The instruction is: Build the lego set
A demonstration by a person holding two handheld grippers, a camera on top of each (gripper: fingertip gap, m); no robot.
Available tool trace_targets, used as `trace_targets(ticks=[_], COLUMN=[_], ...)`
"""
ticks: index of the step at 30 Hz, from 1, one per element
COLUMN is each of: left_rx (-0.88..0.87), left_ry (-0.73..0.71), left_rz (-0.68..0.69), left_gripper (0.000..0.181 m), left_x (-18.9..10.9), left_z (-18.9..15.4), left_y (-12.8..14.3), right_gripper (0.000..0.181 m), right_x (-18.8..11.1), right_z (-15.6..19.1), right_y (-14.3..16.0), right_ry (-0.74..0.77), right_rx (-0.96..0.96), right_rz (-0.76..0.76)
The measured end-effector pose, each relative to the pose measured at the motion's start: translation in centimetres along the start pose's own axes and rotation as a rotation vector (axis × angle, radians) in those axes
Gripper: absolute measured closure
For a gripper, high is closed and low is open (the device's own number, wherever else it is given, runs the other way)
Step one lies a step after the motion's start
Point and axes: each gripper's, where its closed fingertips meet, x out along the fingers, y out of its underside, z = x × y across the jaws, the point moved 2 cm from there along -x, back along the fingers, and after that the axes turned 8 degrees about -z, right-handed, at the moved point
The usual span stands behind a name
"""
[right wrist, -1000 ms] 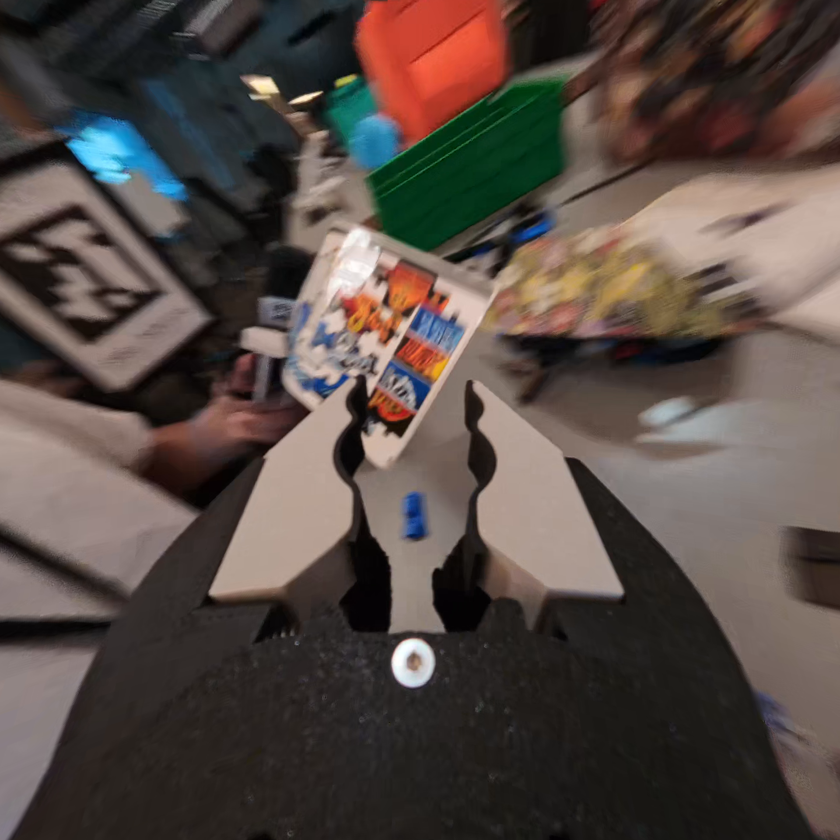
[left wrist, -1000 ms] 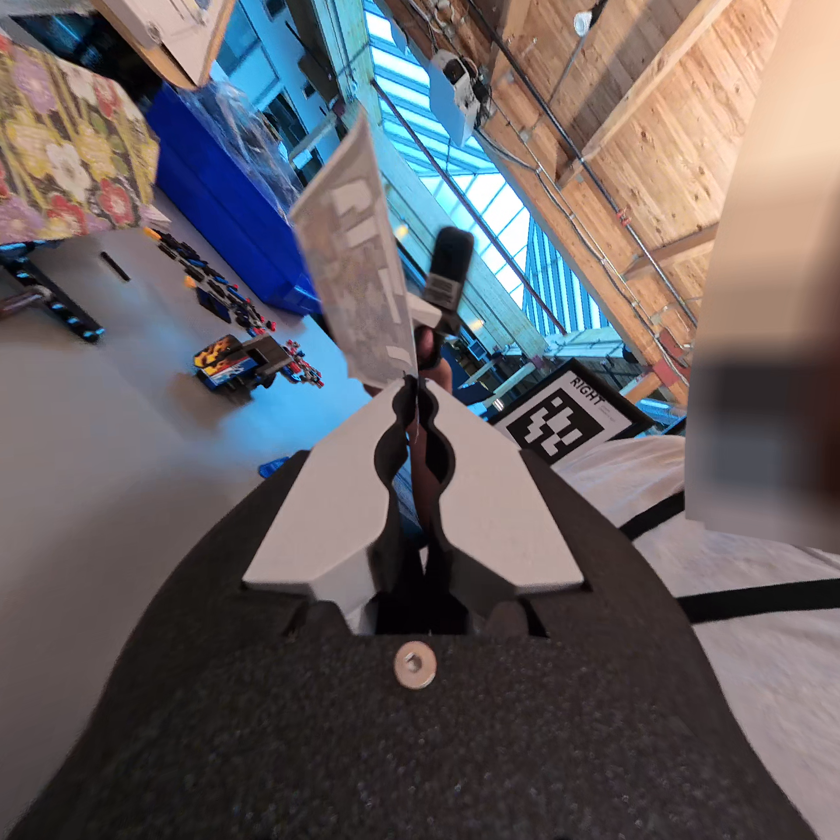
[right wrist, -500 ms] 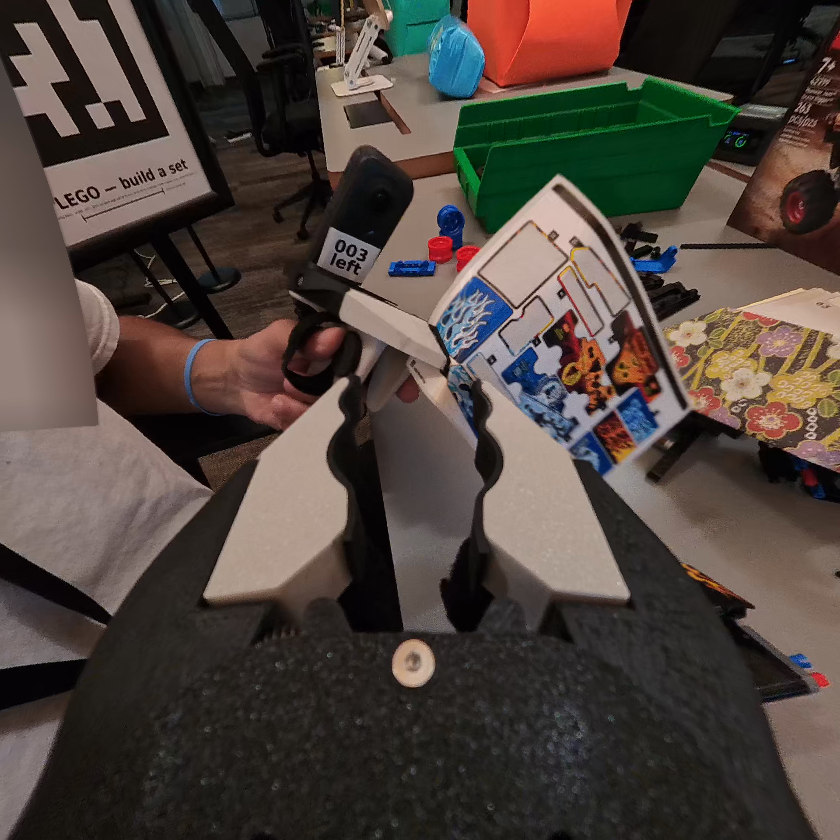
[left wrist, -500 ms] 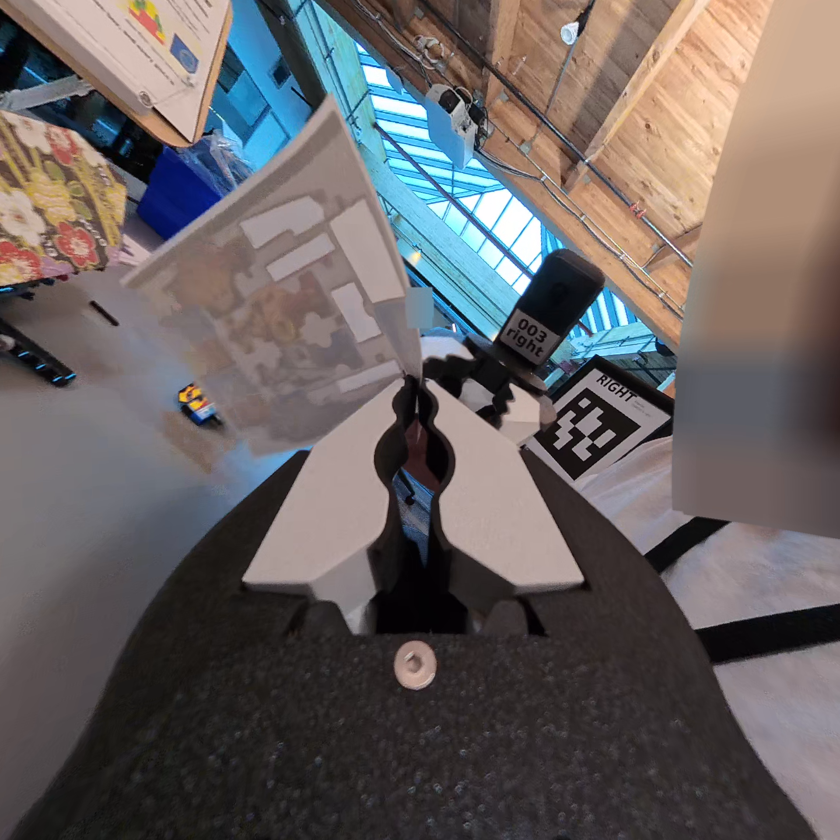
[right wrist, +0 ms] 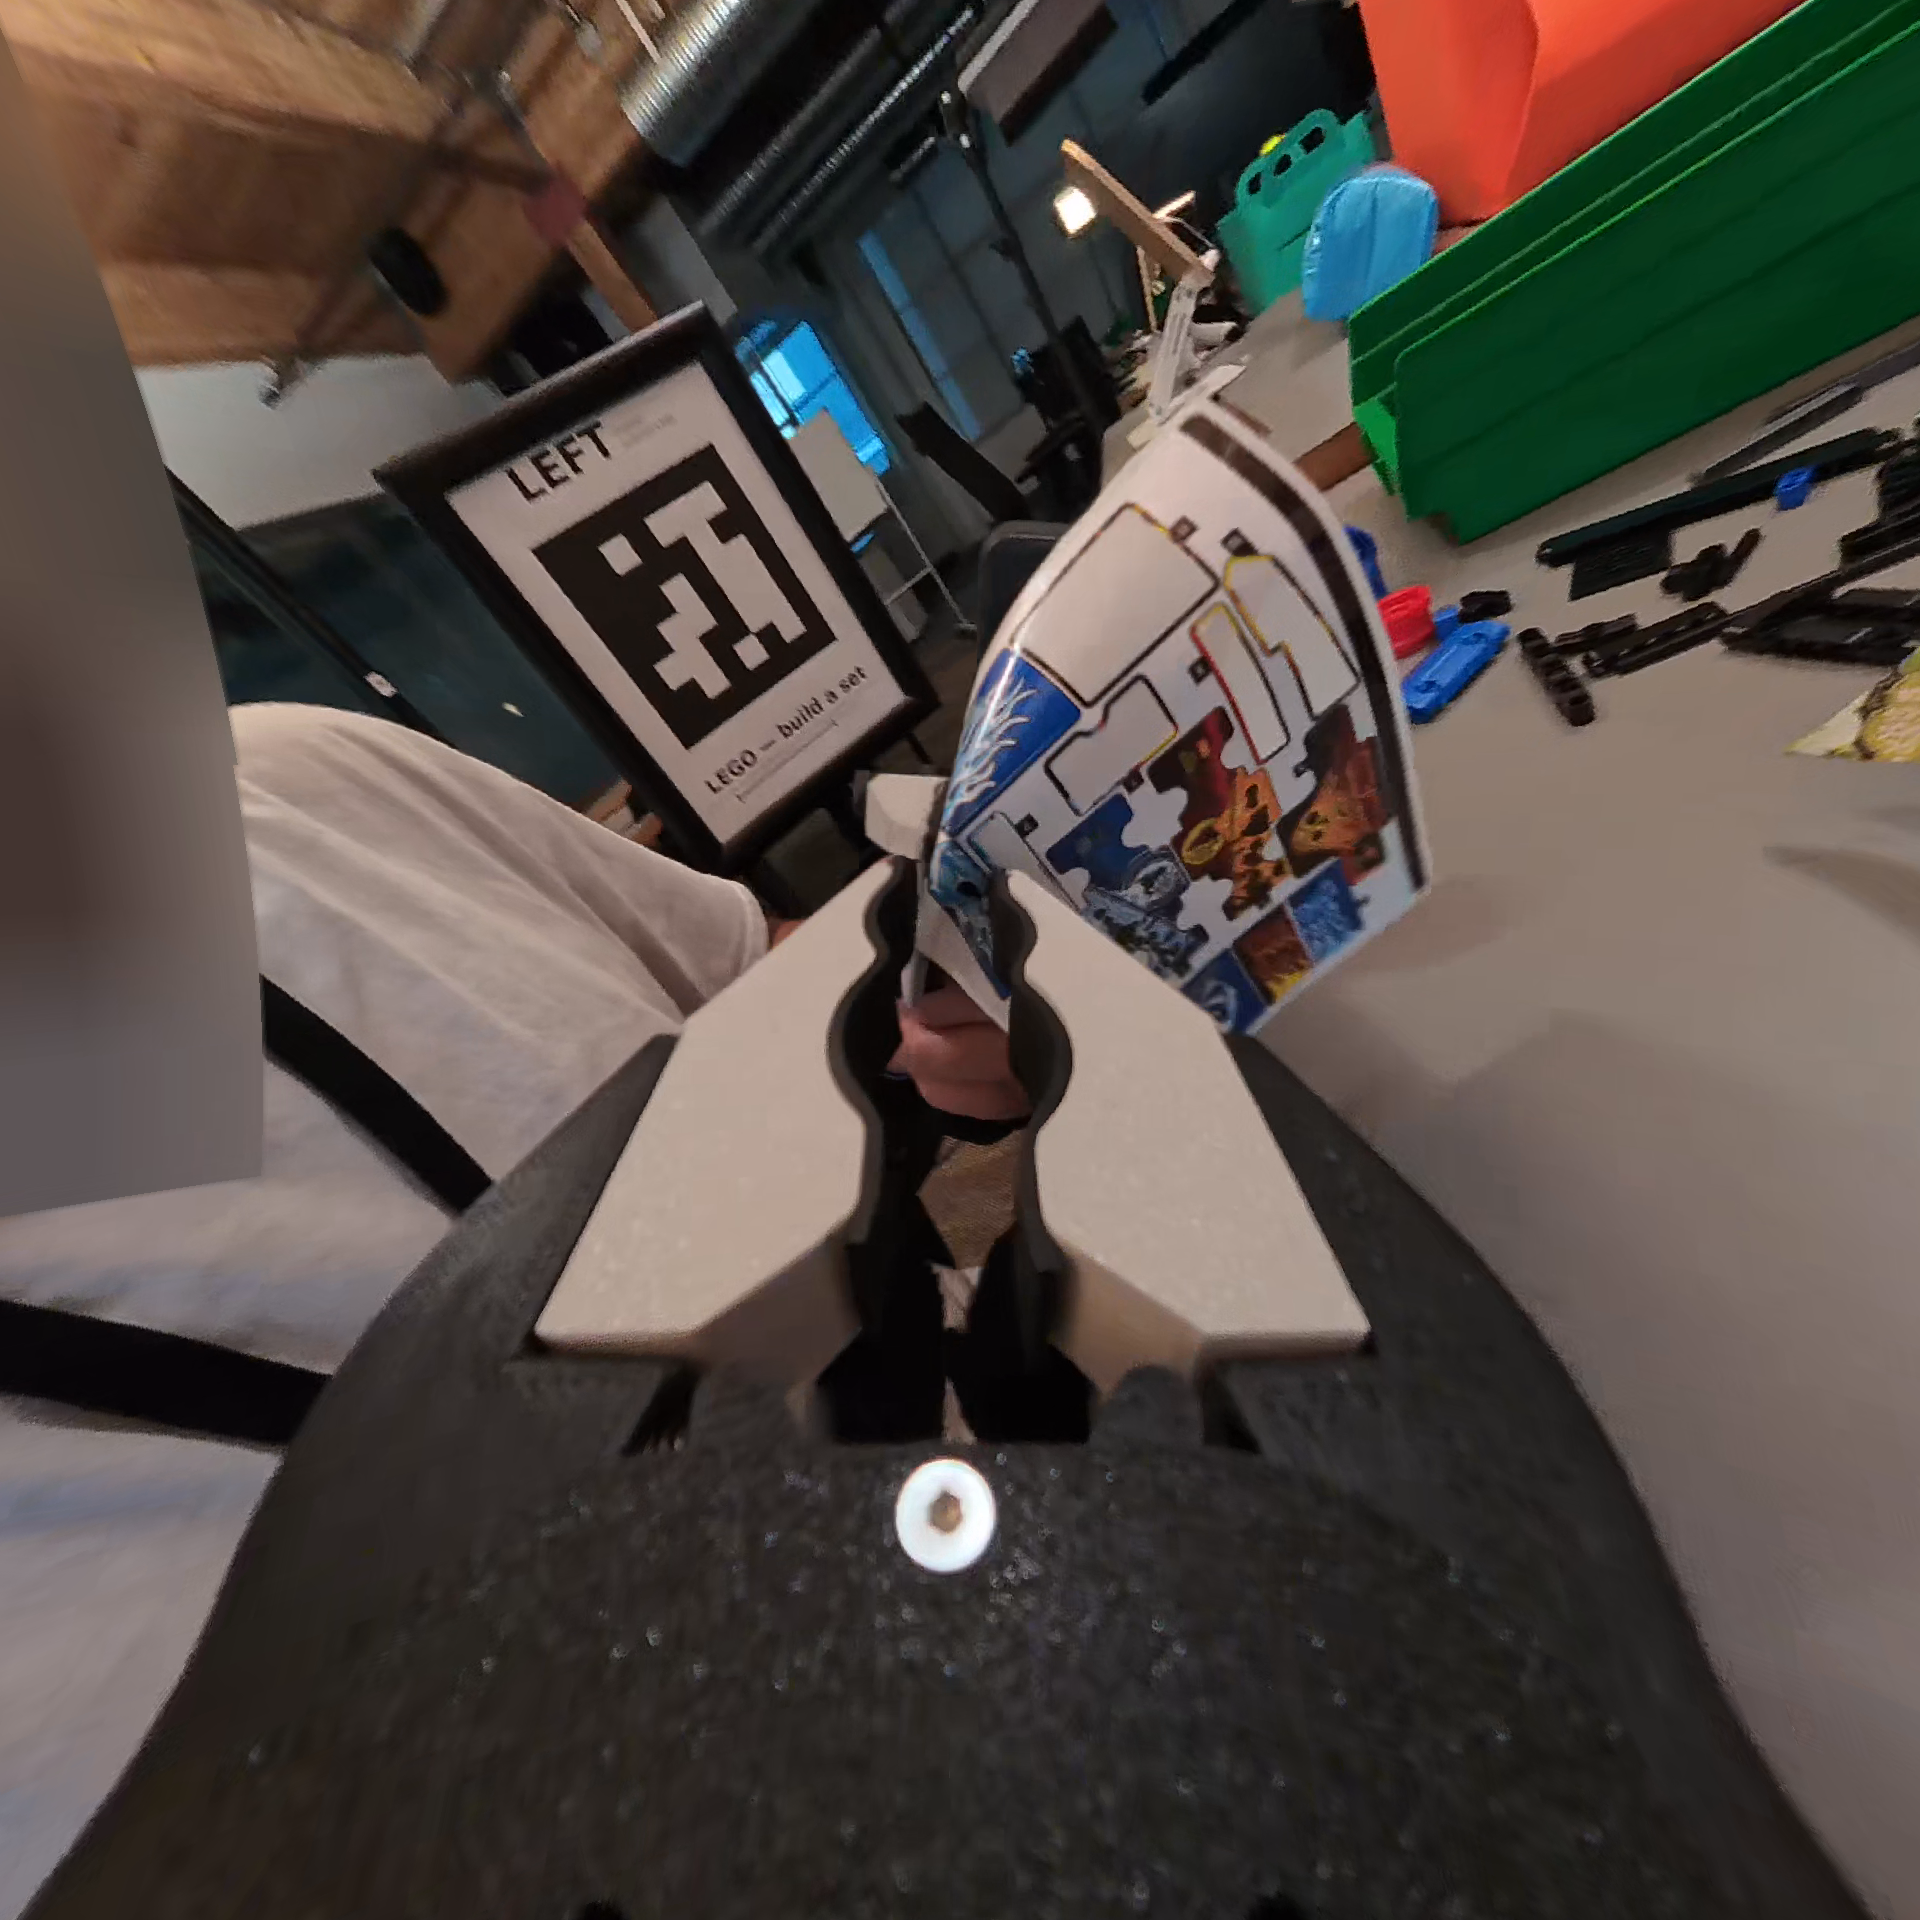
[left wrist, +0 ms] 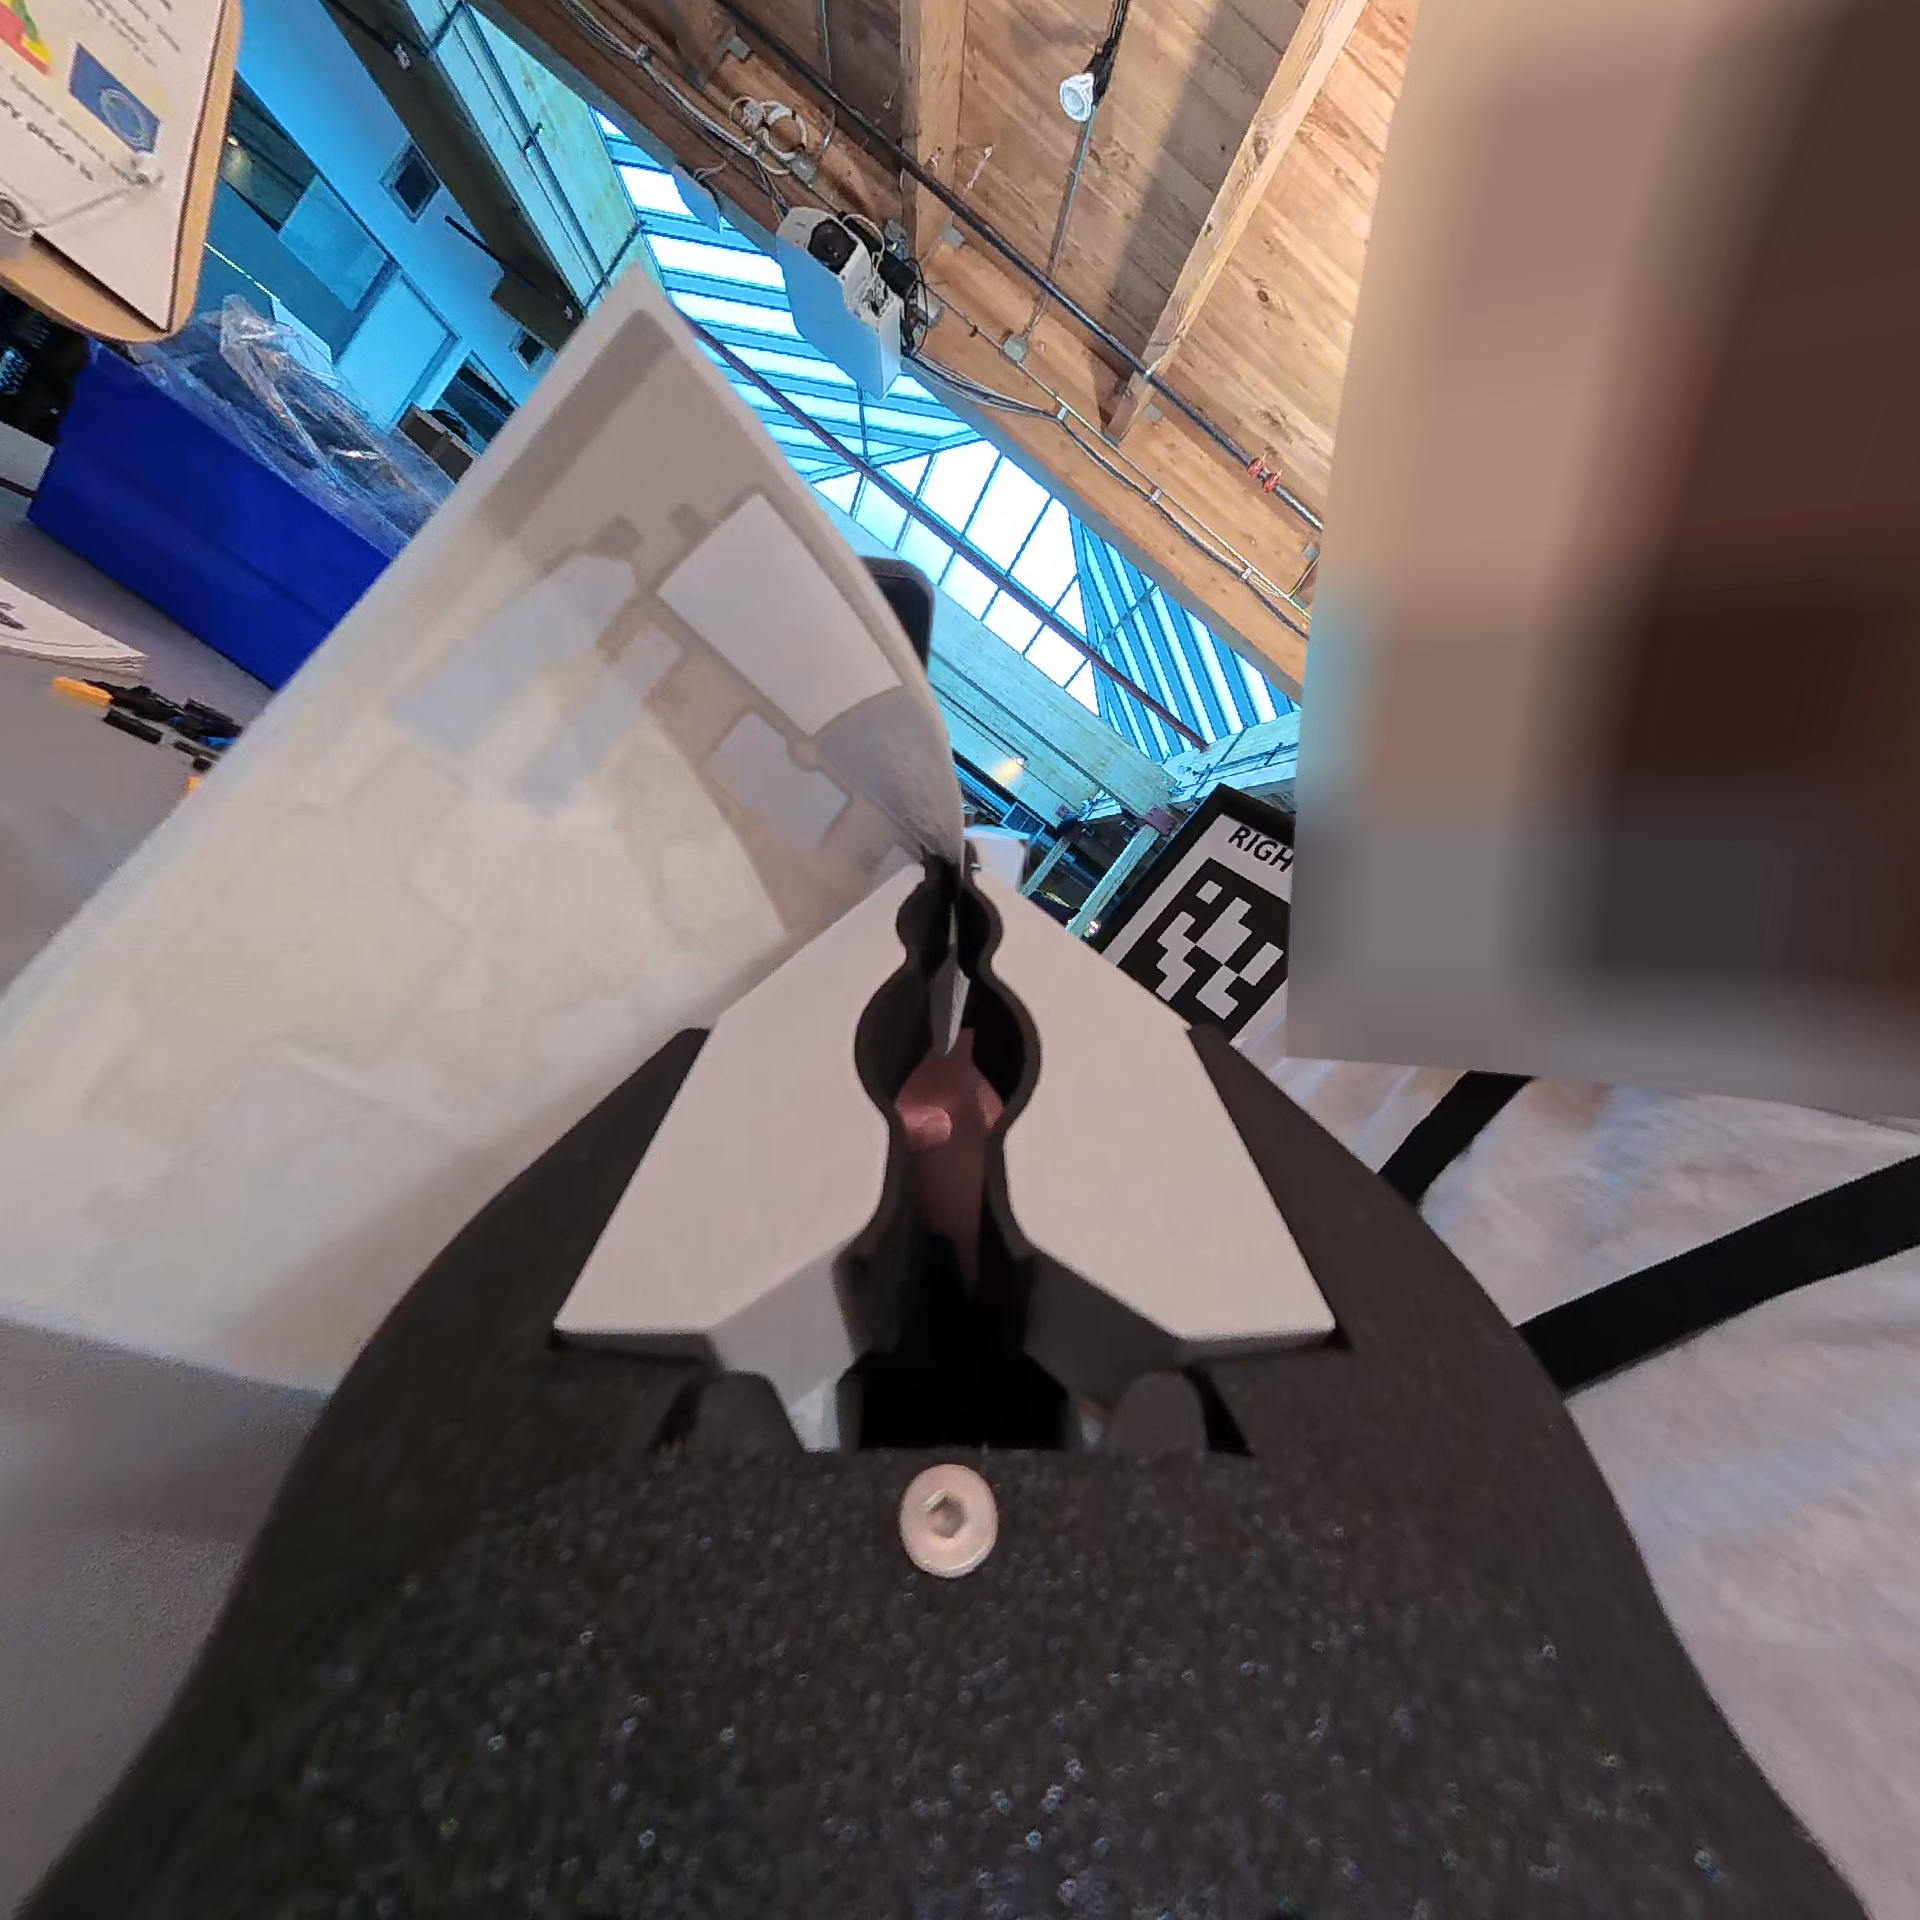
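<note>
Sticker sheet (right wrist: 1195, 769) for the Lego set hangs above the counter (right wrist: 1610, 1039), corner pinched in the closed left gripper (left wrist: 948, 883), while the right gripper (right wrist: 951, 894), fingers narrowly parted around that corner, could crease or tear it.

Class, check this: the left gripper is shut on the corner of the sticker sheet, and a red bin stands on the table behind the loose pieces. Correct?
Not quite. The bin is green, as the right wrist view shows. The left gripper is indeed shut on the sticker sheet corner, and the bin does stand on the table behind the loose pieces.
</note>
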Motion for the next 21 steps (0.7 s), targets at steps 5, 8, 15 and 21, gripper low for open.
trace_targets(ticks=[5, 8, 15, 21], left_rx=[0.0, 0.007, -0.008, -0.015], left_ry=[-0.017, -0.024, -0.03, -0.039], left_rz=[-0.002, 0.005, -0.001, 0.003], left_gripper=[0.181, 0.181, 0.181, 0.181], left_x=[-0.3, -0.3, -0.5, -0.5], left_z=[0.4, 0.5, 0.7, 0.9], left_y=[0.0, 0.1, 0.0, 0.0], right_gripper=[0.17, 0.172, 0.174, 0.178], right_x=[-0.3, -0.5, -0.8, -0.7], right_z=[-0.6, -0.8, -1.0, -1.1], right_y=[-0.1, -0.2, -0.2, 0.0], right_ry=[-0.03, -0.036, -0.031, 0.006], right_rx=[0.059, 0.072, 0.059, -0.006], right_rz=[-0.023, -0.029, -0.033, -0.014])
